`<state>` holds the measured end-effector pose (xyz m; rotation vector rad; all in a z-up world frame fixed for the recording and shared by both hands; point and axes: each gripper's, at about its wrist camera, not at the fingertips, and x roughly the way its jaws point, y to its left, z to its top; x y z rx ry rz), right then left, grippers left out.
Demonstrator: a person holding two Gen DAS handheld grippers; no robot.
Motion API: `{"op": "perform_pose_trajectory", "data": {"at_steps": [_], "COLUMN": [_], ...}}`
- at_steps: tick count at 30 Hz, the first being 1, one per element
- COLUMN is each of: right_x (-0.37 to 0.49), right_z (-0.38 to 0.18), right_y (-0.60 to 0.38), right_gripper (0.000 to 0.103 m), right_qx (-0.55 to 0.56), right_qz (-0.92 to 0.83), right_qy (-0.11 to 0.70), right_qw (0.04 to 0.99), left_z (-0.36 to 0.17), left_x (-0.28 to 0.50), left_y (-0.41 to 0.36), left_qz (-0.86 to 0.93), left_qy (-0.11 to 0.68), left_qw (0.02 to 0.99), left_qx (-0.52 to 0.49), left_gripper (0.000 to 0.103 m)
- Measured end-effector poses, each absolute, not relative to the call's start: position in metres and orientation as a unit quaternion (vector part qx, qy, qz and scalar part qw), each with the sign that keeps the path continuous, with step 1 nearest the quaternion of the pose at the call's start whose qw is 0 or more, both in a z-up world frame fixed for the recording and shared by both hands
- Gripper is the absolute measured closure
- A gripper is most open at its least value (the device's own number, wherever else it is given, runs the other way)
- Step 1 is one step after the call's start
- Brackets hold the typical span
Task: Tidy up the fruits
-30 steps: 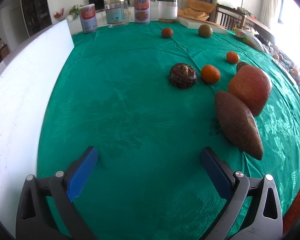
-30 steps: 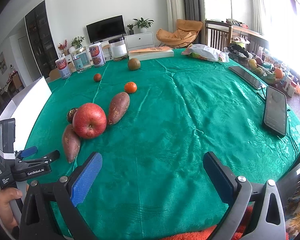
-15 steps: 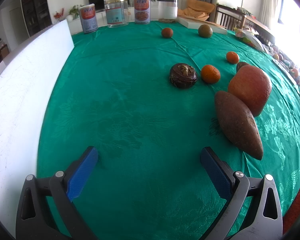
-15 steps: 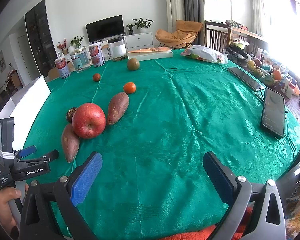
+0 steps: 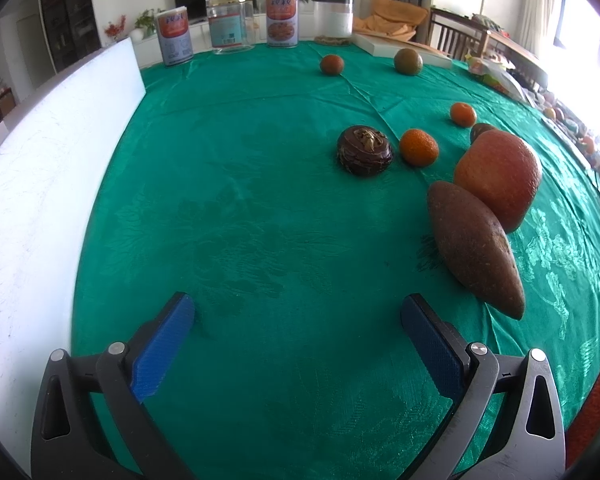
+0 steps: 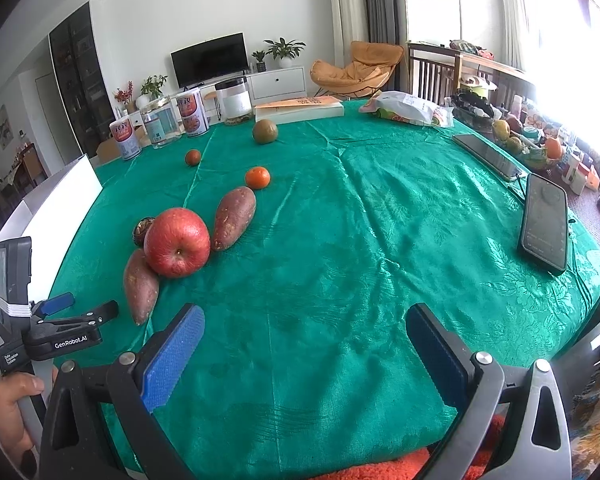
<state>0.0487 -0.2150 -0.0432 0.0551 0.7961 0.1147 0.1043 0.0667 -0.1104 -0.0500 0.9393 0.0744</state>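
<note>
On the green tablecloth lie a red apple (image 6: 177,242) (image 5: 498,178), a near sweet potato (image 6: 140,286) (image 5: 474,247) touching it, a second sweet potato (image 6: 235,216), a dark brown round fruit (image 5: 364,151) (image 6: 143,230), an orange mandarin (image 5: 418,147), another mandarin (image 6: 257,177) (image 5: 463,114), a small reddish fruit (image 6: 193,157) (image 5: 331,65) and a greenish-brown fruit (image 6: 265,131) (image 5: 408,61). My left gripper (image 5: 298,312) is open and empty, left of the near sweet potato; it also shows in the right wrist view (image 6: 80,308). My right gripper (image 6: 304,322) is open and empty near the front edge.
A white board (image 5: 40,184) stands along the table's left side. Cans and jars (image 6: 160,122) and a flat box (image 6: 300,108) line the back. A snack bag (image 6: 408,108) and two phones (image 6: 545,222) lie at the right.
The right wrist view has shifted slightly. The fruits and the left gripper have not moved.
</note>
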Motion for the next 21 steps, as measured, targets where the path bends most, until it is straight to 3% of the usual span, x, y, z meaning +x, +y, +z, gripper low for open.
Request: {"op": "perform_pose_trajectory", "data": {"at_steps": [9,13,18,21], "right_x": [0.052,0.053,0.051,0.051], "right_z": [-0.047,-0.048,-0.048,-0.048], "right_y": [-0.215,-0.214,-0.216,-0.219], "right_gripper": [0.003,0.003,0.003,0.003], "right_qx": [0.033,0.031,0.036,0.043], "right_qz": [0.063,0.062,0.061,0.062], "right_qy": [0.393,0.396,0.39,0.389], "right_qw": [0.917,0.916,0.918,0.918], "left_z": [-0.09,-0.073,-0.091,-0.094], "left_x": [0.087,0.111,0.147,0.148], "left_y": [0.058,0.024,0.012,0.014], "left_qz": [-0.063,-0.122,-0.126,-0.121], "left_qy": [0.447,0.447,0.48,0.477], "left_qw": [0.888,0.883,0.863,0.867], "left_qx": [-0.089,-0.077,-0.095,-0.079], "left_gripper": [0.001,0.001,0.004,0.023]}}
